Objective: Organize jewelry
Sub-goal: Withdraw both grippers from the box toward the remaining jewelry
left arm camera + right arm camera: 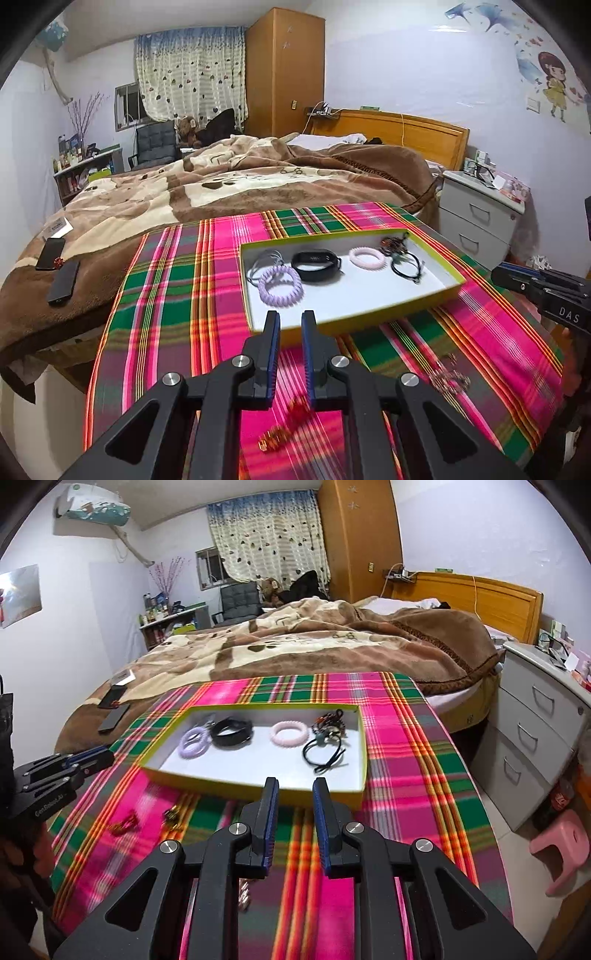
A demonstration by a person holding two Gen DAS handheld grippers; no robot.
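A shallow yellow-rimmed box [369, 320] [258, 790] sits on the plaid cloth. It holds a purple coil band [279, 283] [194, 743], a black wristband [316, 265] [232, 732], a pink ring band [366, 257] [289, 732], black hair ties [406, 266] [323, 757] and a beaded piece [394, 243]. My left gripper [290, 318] is open and empty, just short of the box's near rim. A red-gold piece [284, 424] [123, 823] lies under it. My right gripper [295, 786] is open and empty. A metal chain [448, 378] lies on the cloth at right.
The plaid cloth [177, 295] [406, 768] covers a small table against a bed with a brown blanket [221, 184]. Two phones [55, 266] lie on the blanket. A white drawer unit [535, 731] and a pink stool [561, 849] stand at right.
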